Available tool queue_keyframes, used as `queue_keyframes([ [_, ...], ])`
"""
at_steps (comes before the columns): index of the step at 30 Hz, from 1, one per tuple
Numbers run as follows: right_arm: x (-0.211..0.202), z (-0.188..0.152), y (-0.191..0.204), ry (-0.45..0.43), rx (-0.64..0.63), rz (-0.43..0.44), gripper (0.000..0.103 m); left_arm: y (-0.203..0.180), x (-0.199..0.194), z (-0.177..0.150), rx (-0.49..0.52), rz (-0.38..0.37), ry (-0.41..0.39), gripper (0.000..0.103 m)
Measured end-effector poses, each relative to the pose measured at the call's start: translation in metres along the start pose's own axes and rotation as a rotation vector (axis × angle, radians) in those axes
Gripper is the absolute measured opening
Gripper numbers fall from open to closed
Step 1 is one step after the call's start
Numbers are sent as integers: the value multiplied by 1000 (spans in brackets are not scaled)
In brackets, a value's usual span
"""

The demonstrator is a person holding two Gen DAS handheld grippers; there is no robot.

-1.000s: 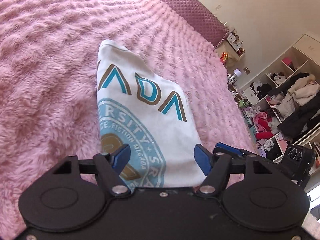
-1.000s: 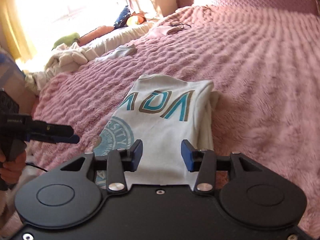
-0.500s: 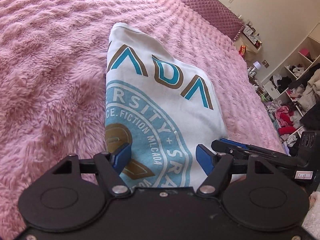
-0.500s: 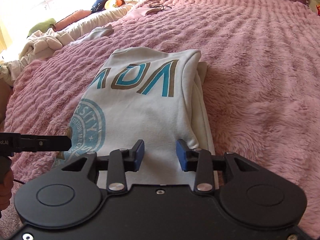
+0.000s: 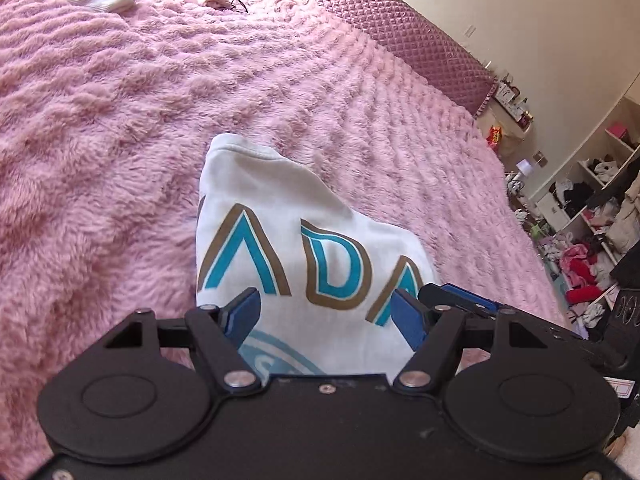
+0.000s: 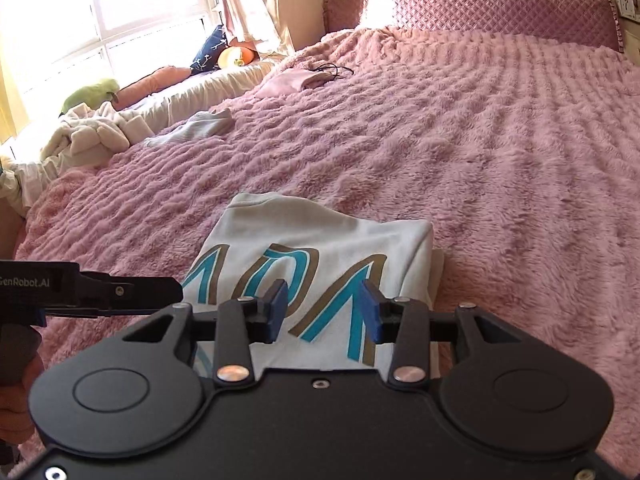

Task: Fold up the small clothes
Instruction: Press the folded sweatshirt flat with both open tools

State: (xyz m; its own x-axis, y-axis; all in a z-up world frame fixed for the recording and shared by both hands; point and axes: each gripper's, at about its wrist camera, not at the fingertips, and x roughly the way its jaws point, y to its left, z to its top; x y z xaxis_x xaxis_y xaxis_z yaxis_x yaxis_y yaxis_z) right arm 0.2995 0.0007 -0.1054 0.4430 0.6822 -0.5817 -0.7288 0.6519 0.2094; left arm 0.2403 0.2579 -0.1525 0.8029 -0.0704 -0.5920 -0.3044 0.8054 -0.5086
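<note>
Both of my tools stand with their blue pads spread and nothing between them. My left tool point(image 5: 326, 314) hovers over the near part of the folded white cotton T-shirt with teal-and-brown lettering point(image 5: 304, 248), and my right tool point(image 6: 322, 310) hangs just above the same shirt's right half point(image 6: 320, 248). Half a second ago both sat lower and closer, with the round teal seal filling the left view; now I have drawn them back and up, so only the seal's top arc shows beneath the left tool and more bed lies ahead. My right tool's pads stand wider apart than they did then.

From the left wrist, my right tool's black arm point(image 5: 472, 304) lies just beside the shirt's right edge. From the right wrist, my left tool point(image 6: 120, 290) pokes in at the shirt's left side.

Smooth and flat, the shirt is a rough rectangle, with doubled layers stacked along its right edge and a soft point at the far left corner. It lies on the fluffy pink ribbed plush bedspread point(image 6: 500, 140), which spreads open far beyond it to the quilted mauve headboard point(image 6: 500, 12). Well apart at the far left lie a small white ribbed garment point(image 6: 200, 126) and a pale pink cloth point(image 6: 292, 80).
</note>
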Motion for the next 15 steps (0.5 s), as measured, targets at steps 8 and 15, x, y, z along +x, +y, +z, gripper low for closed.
queue_keyframes([
  [8,41,-16,-26,76,98,-33,35,22,51,-1,1,30,82,76],
  [15,23,8,-24,-56,99,-18,45,5,35,26,31,3,-9,77],
])
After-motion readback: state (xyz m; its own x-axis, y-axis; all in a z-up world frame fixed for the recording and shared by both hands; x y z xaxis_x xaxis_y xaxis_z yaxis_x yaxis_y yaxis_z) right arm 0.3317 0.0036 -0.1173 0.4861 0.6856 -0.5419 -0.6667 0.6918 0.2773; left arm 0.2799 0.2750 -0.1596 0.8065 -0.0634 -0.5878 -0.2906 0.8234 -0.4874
